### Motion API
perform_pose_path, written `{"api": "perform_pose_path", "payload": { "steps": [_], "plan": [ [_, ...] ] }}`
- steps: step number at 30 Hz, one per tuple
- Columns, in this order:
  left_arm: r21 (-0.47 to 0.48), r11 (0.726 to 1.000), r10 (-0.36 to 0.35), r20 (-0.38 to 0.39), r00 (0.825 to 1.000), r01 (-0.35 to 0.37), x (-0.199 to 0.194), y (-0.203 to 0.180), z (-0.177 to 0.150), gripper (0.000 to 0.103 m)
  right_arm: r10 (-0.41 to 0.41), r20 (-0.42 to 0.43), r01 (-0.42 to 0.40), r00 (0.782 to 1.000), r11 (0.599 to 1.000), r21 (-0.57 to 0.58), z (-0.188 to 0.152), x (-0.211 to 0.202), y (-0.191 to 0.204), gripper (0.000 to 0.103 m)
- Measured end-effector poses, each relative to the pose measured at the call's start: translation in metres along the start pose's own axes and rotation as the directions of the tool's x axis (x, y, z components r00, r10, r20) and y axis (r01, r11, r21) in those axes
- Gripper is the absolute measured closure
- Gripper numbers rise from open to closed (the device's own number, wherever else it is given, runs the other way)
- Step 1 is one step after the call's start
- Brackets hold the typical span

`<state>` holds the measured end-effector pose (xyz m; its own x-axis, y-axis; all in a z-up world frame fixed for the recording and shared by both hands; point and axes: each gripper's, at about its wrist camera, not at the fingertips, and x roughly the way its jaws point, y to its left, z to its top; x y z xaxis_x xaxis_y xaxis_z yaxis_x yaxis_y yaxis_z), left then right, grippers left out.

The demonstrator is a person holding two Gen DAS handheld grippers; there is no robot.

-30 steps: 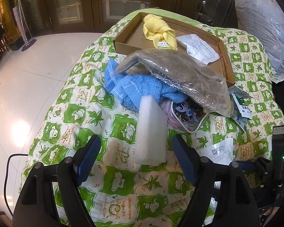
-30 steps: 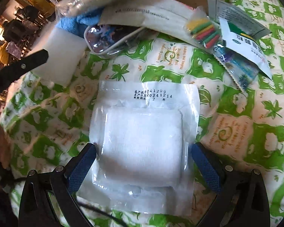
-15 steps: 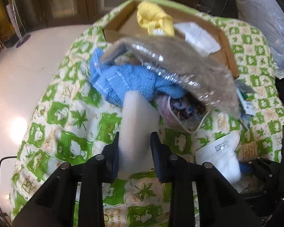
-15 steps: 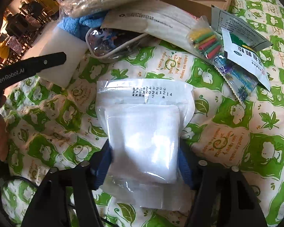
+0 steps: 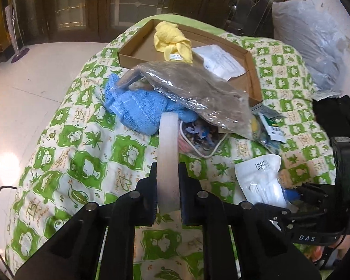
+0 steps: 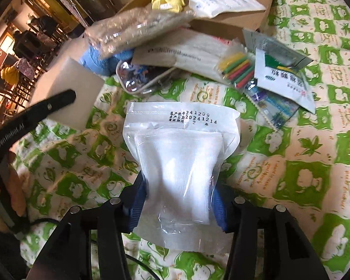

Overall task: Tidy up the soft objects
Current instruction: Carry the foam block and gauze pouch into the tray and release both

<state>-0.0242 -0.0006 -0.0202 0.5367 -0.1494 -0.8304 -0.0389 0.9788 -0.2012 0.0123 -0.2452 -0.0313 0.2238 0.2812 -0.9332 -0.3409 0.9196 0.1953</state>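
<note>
The left tongs were clamped on a white foam slab, squeezed thin and edge-on above the green-and-white quilt. The right tongs, their jaws having just been closing, pinched a clear zip pouch of white gauze, date-stamped in black and bulging above the pads. Beyond lay a blue towel, a bagged brown cloth and a cardboard tray holding a yellow cloth.
</note>
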Motion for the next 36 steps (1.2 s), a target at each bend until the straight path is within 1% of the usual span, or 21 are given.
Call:
{"api": "perform_pose_path", "payload": {
  "steps": [5, 9, 10, 14, 26, 36],
  "plan": [
    [0.007, 1.0, 0.013, -0.007, 1.0, -0.013, 0.003, -0.002, 0.0, 0.091, -0.004, 0.014, 0.004, 1.0, 1.0, -0.006, -0.005, -0.015, -0.001, 0.053],
    [0.009, 1.0, 0.021, -0.003, 1.0, -0.021, 0.002, -0.003, -0.001, 0.091, -0.004, 0.02, 0.004, 1.0, 1.0, -0.01, -0.007, -0.021, -0.001, 0.053],
    [0.008, 1.0, 0.021, 0.001, 1.0, -0.021, 0.001, -0.003, -0.002, 0.091, -0.005, 0.023, 0.005, 1.0, 1.0, -0.008, -0.006, -0.015, 0.004, 0.053],
    [0.001, 1.0, 0.025, 0.005, 1.0, -0.025, 0.0, -0.001, -0.002, 0.091, -0.004, 0.039, 0.004, 0.999, 1.0, -0.003, -0.006, -0.023, 0.003, 0.053],
    [0.008, 0.999, 0.031, 0.014, 0.999, -0.031, -0.005, -0.002, -0.001, 0.091, -0.02, 0.09, 0.017, 0.996, 0.999, 0.031, -0.002, -0.047, -0.016, 0.053],
    [0.018, 1.0, 0.024, 0.006, 1.0, -0.024, -0.002, -0.004, -0.001, 0.091, -0.035, 0.102, 0.029, 0.994, 0.998, 0.053, 0.001, -0.051, -0.026, 0.053]
  ]
}}
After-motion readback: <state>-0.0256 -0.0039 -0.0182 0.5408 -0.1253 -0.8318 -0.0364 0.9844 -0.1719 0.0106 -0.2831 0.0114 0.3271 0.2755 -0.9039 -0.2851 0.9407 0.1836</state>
